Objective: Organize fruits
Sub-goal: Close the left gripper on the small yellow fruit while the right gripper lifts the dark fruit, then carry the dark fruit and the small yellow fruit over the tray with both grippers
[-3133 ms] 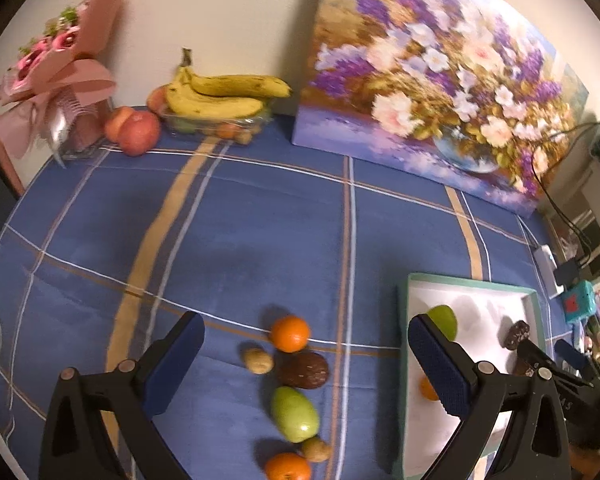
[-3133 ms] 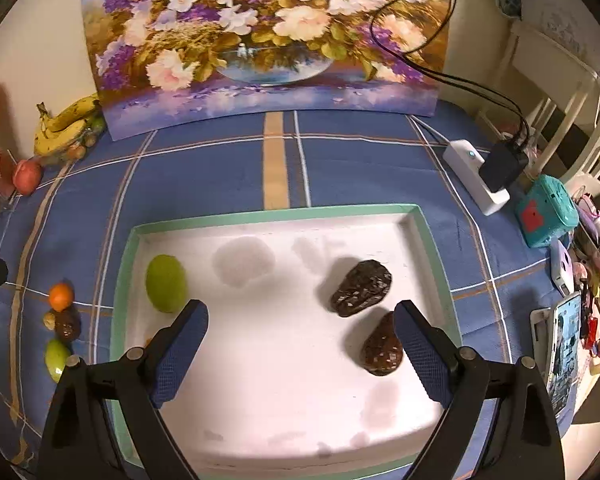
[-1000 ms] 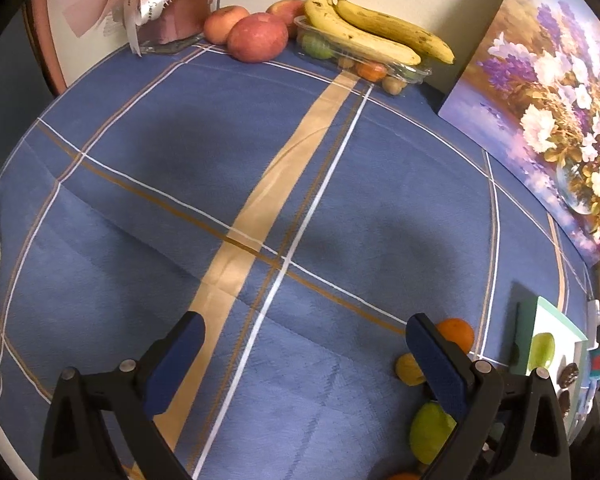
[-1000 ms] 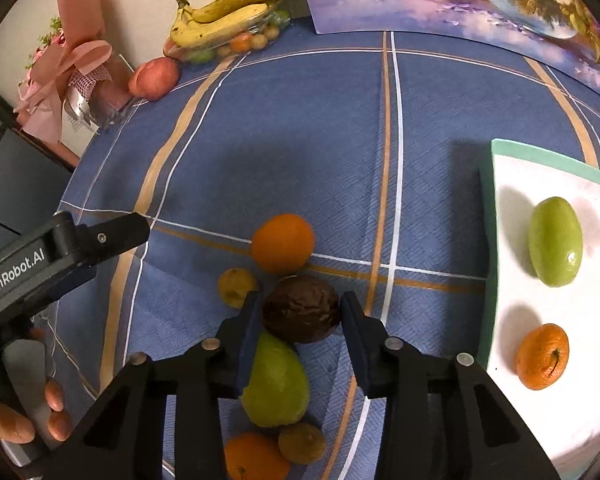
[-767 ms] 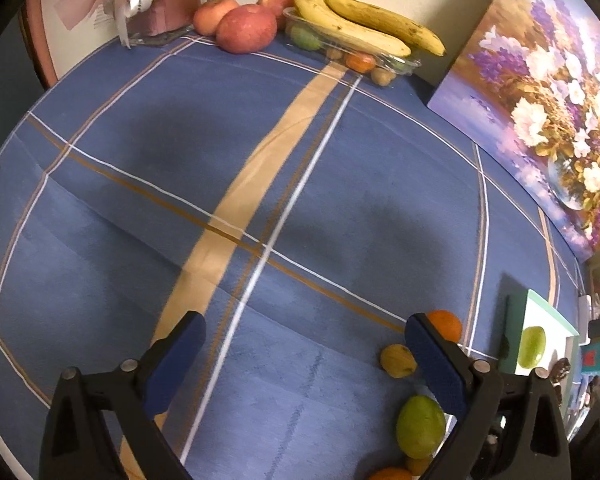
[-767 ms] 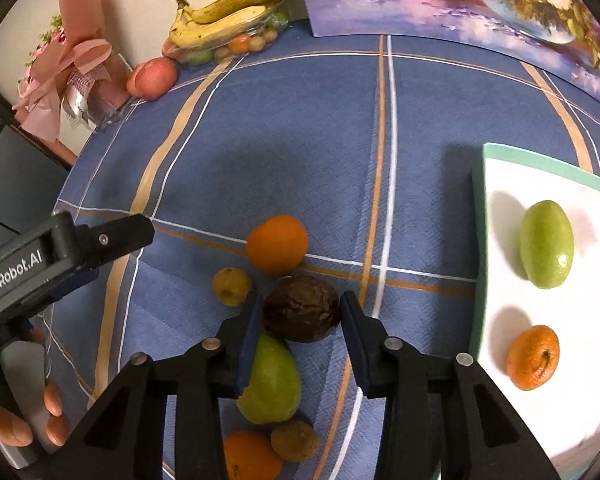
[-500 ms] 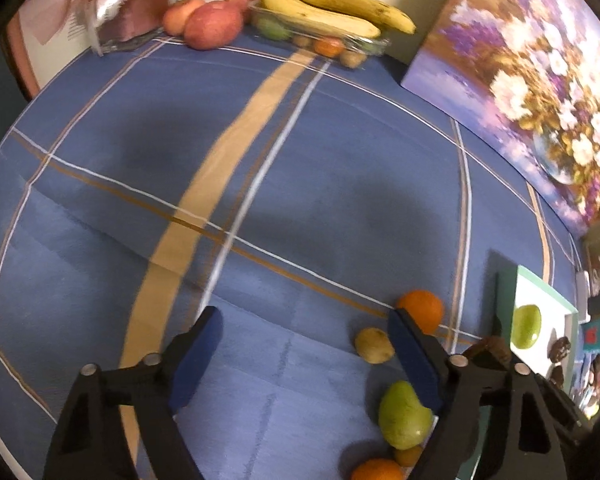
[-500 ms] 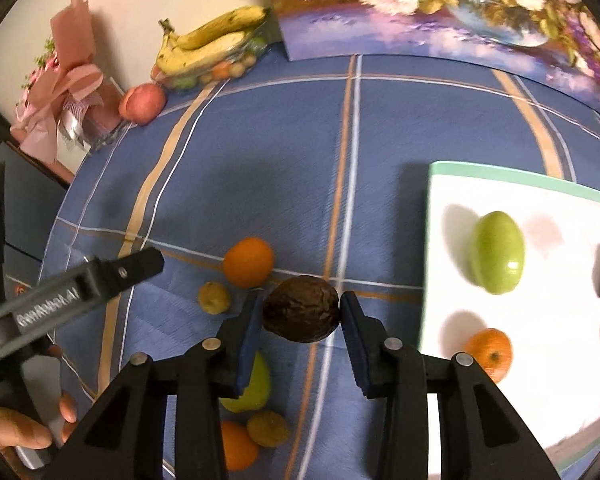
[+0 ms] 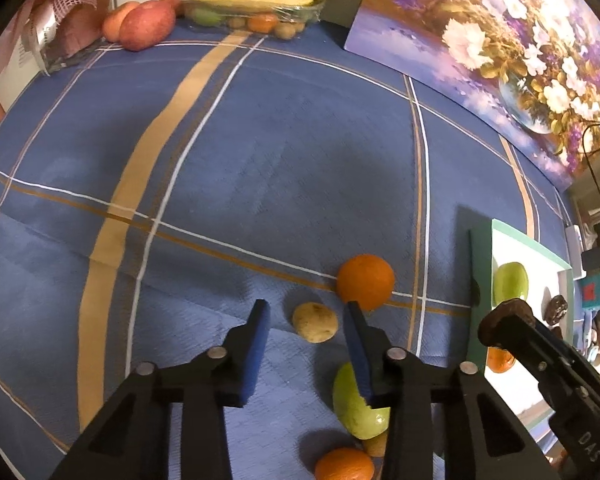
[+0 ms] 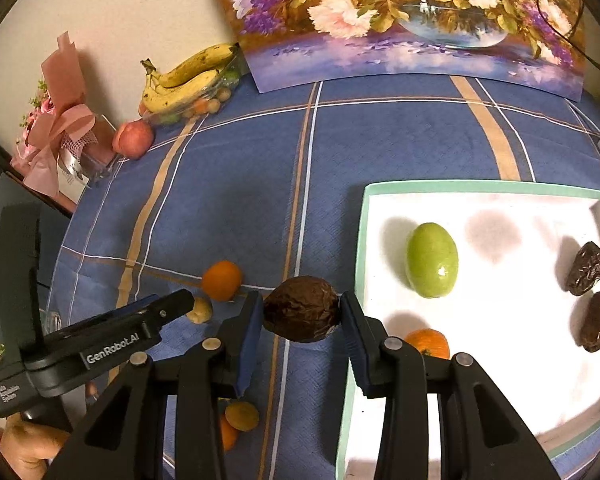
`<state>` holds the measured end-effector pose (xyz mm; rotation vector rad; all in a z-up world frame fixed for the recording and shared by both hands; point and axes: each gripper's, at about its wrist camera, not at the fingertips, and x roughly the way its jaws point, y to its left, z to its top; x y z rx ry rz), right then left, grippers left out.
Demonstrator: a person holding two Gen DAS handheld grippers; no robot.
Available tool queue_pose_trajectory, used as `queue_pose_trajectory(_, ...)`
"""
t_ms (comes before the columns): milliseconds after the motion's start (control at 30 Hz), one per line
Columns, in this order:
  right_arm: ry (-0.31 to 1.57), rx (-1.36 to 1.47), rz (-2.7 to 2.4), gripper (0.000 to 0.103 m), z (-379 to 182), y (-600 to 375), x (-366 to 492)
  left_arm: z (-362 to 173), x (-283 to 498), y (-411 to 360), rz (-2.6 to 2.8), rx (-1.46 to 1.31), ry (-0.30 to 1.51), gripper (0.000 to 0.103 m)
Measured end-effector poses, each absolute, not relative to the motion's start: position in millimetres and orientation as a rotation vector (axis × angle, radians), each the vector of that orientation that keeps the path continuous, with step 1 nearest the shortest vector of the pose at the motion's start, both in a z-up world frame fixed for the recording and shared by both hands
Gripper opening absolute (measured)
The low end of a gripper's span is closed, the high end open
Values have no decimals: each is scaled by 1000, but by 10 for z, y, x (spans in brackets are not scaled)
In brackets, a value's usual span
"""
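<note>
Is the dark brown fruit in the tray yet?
Not yet. The dark brown fruit is clamped in the right gripper above the blue cloth, just short of the tray's green rim.

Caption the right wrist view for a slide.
Right gripper carries a dark wrinkled fruit toward the white tray holding sorted fruit.

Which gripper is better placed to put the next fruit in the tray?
Right. The right gripper already holds the dark brown fruit beside the tray; the left gripper holds nothing yet.
</note>
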<state>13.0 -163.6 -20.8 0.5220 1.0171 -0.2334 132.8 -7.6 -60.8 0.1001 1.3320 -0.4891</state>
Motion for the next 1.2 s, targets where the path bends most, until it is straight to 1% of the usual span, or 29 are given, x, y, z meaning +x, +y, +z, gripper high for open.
queue_pose_trajectory(300,1006,533,-236,41,-174,-1673,85,-732,1337,-181,-502,109,1335,35)
queue_pose_trajectory(367,1004,537,-236,41,-174,-1679,82,-776,1349,-211,-500,110,1346,33)
queue_pose_trajectory(433,1003,539,-234,41,-173,-1678,72,-799,1354,-215,-515,92,1357,28)
queue_pose_trajectory(600,1002,546,-233,41,-183,-1690,66,-746,1356,-223,-524,78,1340,28)
queue_pose_trajectory(733,985,556,-235,41,-134,-1718,39,-546,1328,-126,-545,39,1285,28)
queue_pose_trajectory(867,954,576,-253,41,-28,-1801,-44,-237,1273,-114,-575,22,1201,28)
queue_pose_trajectory(1200,905,595,-424,41,228,-2221,-428,291,979,-224,-655,49,1064,28)
